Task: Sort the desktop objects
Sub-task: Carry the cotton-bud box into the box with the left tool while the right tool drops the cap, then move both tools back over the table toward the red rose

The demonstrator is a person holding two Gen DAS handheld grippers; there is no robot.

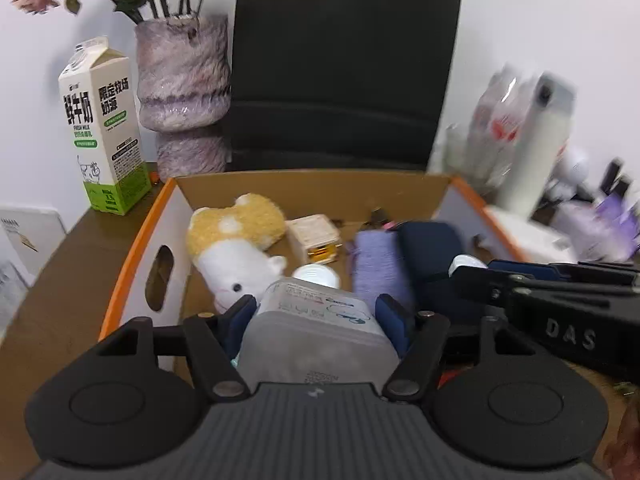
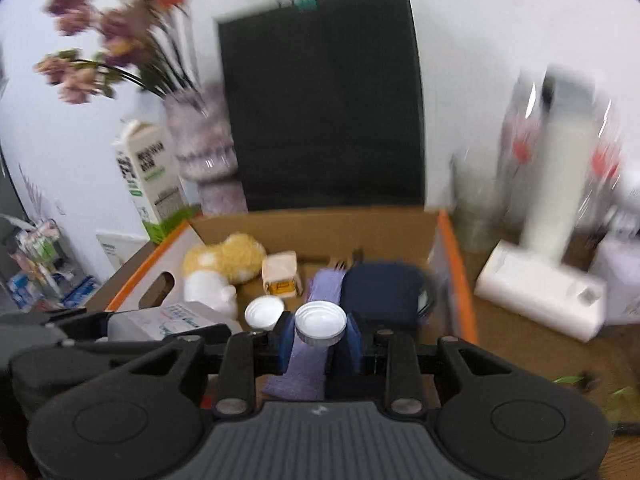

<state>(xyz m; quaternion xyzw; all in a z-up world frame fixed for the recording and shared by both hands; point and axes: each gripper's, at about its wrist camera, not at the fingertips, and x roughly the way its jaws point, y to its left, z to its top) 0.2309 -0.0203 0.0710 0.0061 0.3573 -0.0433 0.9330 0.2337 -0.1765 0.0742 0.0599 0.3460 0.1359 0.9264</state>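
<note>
My left gripper (image 1: 316,310) is shut on a translucent grey bottle (image 1: 320,328) with a white cap (image 1: 316,276), held just over the near edge of an orange-rimmed cardboard box (image 1: 132,256). In the right wrist view my right gripper (image 2: 320,336) is shut on a small jar with a ribbed white lid (image 2: 320,322), above the same cardboard box (image 2: 456,272). Inside the box lie a yellow and white plush toy (image 1: 236,240), a small beige carton (image 1: 316,236), a purple pouch (image 1: 376,264) and a navy case (image 1: 432,248). The right gripper (image 1: 464,268) shows at the right of the left wrist view.
A green and white milk carton (image 1: 104,128) and a pinkish vase (image 1: 184,92) of flowers stand left of the box. A black panel (image 1: 344,64) rises behind it. To the right, blurred, are a tall white bottle (image 2: 560,184), a white roll (image 2: 540,300) and clutter on the brown desk.
</note>
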